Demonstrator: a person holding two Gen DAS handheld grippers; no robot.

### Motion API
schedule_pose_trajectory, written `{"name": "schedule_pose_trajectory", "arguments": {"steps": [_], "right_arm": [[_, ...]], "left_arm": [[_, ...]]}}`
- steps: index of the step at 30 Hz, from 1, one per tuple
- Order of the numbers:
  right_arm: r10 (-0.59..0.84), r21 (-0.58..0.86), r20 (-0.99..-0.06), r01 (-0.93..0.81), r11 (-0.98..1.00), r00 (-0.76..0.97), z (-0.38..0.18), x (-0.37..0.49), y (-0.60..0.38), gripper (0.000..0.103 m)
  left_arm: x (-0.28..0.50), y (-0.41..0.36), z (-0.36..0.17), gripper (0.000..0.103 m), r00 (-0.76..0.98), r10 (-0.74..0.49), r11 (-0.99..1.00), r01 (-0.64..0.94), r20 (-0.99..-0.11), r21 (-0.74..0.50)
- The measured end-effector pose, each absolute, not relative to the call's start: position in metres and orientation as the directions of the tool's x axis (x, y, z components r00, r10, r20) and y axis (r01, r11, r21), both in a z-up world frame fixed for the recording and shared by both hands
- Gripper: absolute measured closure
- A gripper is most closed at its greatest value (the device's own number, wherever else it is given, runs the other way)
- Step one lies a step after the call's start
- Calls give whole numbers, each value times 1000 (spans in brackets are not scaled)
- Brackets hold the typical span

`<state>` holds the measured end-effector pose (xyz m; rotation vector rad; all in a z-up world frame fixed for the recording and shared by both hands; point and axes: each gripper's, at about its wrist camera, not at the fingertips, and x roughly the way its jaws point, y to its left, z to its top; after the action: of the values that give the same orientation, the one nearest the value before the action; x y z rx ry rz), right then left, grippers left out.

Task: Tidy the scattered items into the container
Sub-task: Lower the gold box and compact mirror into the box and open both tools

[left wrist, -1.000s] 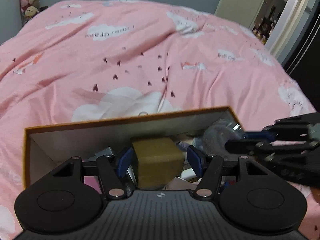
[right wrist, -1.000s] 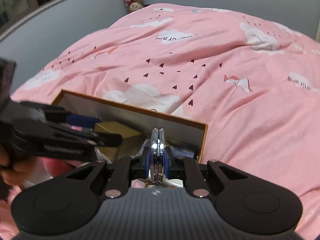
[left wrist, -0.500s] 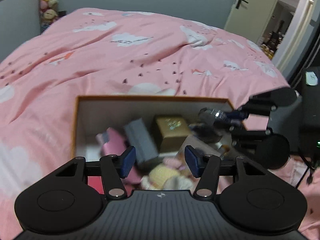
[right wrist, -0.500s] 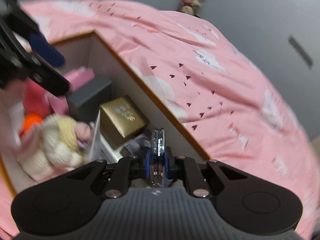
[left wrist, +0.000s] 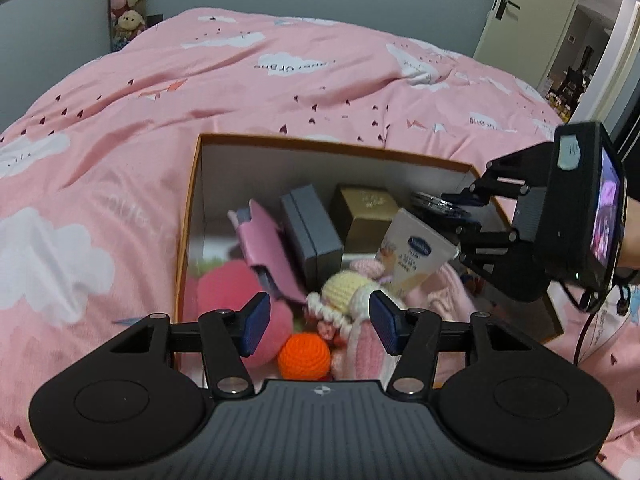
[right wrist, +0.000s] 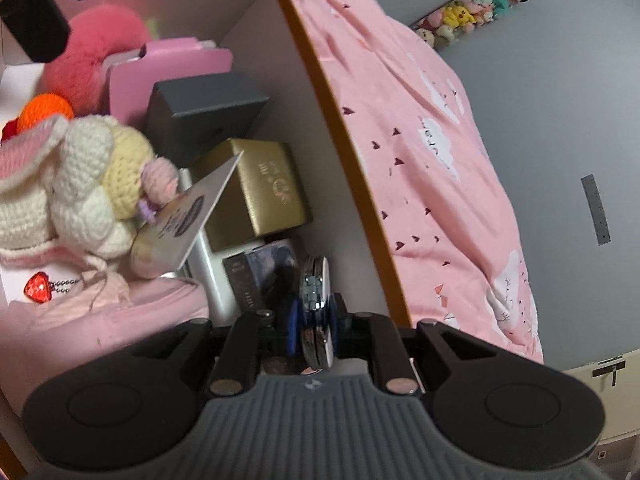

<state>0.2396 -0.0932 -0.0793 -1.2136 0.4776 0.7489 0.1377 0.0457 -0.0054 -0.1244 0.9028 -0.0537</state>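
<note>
Right wrist view: right tool point(right wrist: 314, 322) over the box point(right wrist: 320, 92), jaws opening around a round compact point(right wrist: 316, 280).
Left tool point(left wrist: 319, 322) spread, empty.

Little legible print — mostly blurred

White tube point(left wrist: 414, 254) bears a blue oval logo, unreadable; gold box point(right wrist: 266, 188) has gilt lettering, indistinct; bedspread point(left wrist: 280, 64) clouds carry script — upside down.

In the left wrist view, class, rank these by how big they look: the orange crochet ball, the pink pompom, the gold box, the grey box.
1. Grey box and pink pompom: too alike to rank; a claw finger hides part of the pompom.
2. Gold box, though it lies farther back.
3. Orange crochet ball, despite being nearest.
</note>
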Motion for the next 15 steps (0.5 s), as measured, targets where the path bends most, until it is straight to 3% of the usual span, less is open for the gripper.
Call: {"name": "schedule_pose_trajectory", "arguments": {"steps": [6,15], "right_arm": [[228,-593,-748,-782,193,623,-79,247,-93,77],[232,-351,-853,-843,408,467,-59,273,-104,68]], "left_arm": [[131,50,-8,39,612,-91,992,-17,-786,-127],[129,52,-10,39,602,-93,991,-19,-793,-131]]}}
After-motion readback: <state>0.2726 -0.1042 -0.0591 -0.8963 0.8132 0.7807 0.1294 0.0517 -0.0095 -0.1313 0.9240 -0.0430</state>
